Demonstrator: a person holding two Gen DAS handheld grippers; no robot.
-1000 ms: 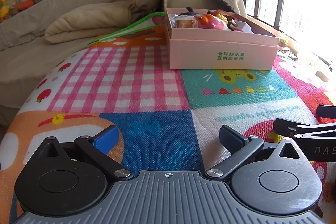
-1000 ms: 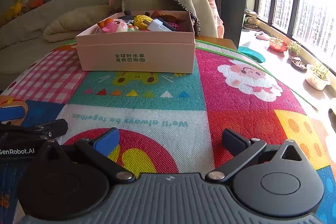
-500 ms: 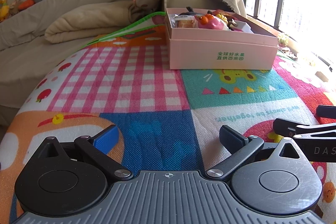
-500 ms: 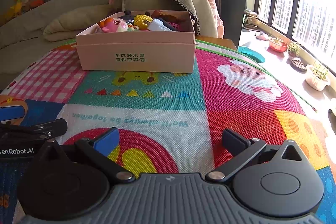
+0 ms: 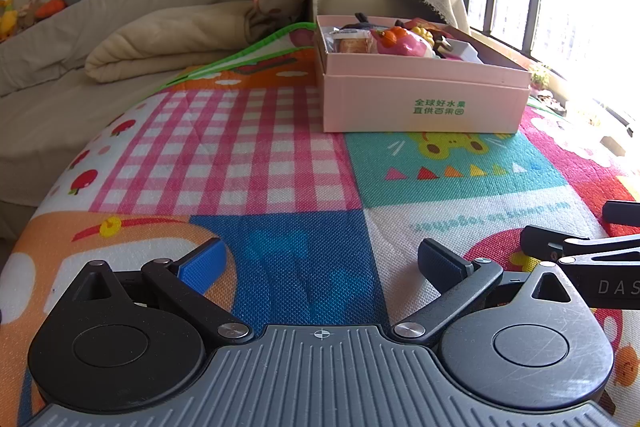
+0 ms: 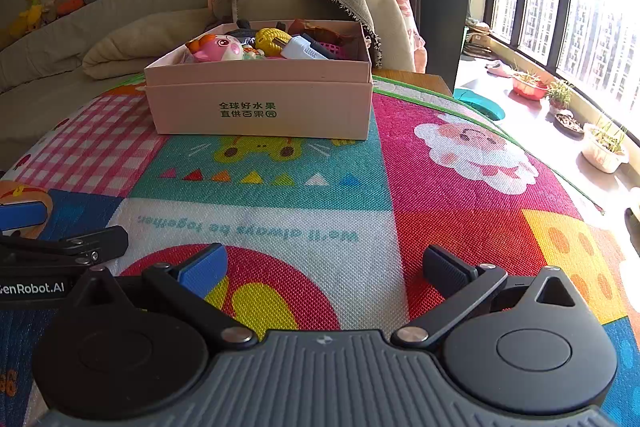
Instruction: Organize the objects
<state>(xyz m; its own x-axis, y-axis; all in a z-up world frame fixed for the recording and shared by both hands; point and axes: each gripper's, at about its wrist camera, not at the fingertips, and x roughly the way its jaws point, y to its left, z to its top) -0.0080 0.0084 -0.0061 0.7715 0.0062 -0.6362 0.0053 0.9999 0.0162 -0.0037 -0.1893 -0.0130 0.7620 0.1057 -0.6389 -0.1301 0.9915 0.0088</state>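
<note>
Matt pink cardboard box (image 6: 260, 107) on a coarse woven play mat (image 6: 460, 227); glossy plastic toys (image 6: 218, 47) inside

low over mat (image 5: 280, 155), both facing pink box (image 6: 260, 107)

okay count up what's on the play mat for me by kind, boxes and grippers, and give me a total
Pink boxes: 1, the pink box, filled with toys too jumbled to count.
Grippers: 2, the left gripper and the right gripper, both open and empty, low over the play mat.
Total: 3
</note>
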